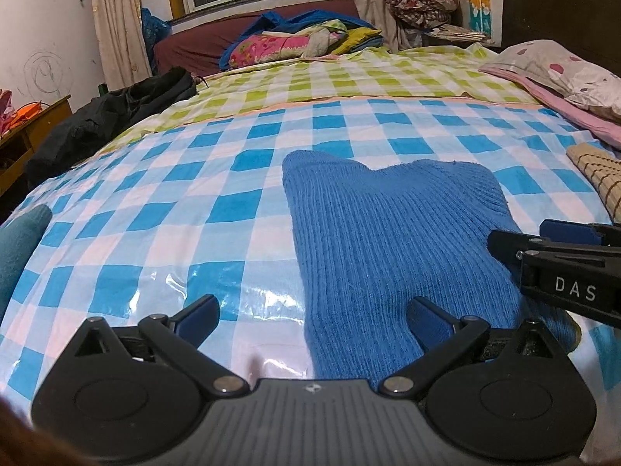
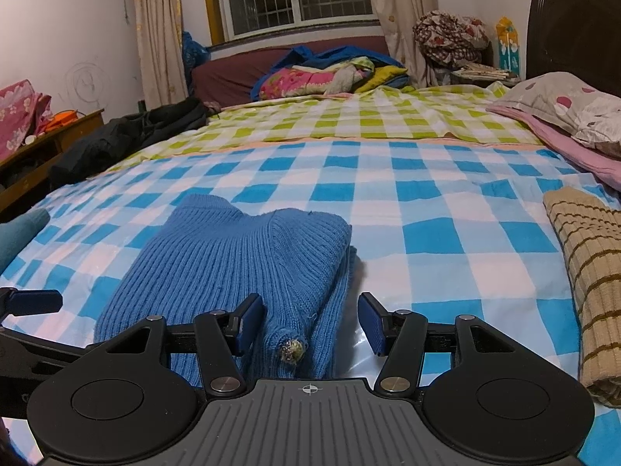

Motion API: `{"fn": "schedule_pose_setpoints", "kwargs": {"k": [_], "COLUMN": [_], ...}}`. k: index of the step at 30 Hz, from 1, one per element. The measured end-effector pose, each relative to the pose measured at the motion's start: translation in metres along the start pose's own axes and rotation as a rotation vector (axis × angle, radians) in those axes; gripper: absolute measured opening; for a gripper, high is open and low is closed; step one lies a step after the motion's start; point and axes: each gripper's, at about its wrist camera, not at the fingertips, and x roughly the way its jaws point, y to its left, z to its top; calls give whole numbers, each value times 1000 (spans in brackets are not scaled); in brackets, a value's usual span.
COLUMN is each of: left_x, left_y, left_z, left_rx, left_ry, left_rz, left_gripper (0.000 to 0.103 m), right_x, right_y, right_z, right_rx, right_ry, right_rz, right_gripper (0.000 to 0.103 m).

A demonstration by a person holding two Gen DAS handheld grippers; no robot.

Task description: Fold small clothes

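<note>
So the blue sweater (image 2: 240, 272) is lying folded on the checked bedsheet (image 2: 427, 202), pretty much in the middle of its blue part; a striped tan knit (image 2: 590, 279) sits off to the sweater's right. Left gripper (image 1: 313, 320) has its jaws wide apart over the sweater's near left edge; right gripper (image 2: 310, 322) is spread open too, straddling the sweater's near right edge, gripping nothing.

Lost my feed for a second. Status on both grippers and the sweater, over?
Left gripper open, empty, low over sweater's near edge. Right gripper open, straddling the cuff end. Blue knit sweater partly folded on checked bedsheet. Tan striped garment right, clear of the fold.
</note>
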Motion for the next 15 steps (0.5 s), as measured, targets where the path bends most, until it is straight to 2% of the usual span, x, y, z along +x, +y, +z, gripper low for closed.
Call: {"fn": "schedule_pose_setpoints", "kwargs": {"k": [15], "left_x": [-2], "left_y": [1], "left_z": [-2], "left_rx": [8], "left_ry": [6], "left_rz": [11], "left_gripper": [103], "right_x": [0], "right_y": [0], "right_z": [0], "right_rx": [-5], "right_ry": [0], "right_rz": [0], "right_gripper": [57]}}
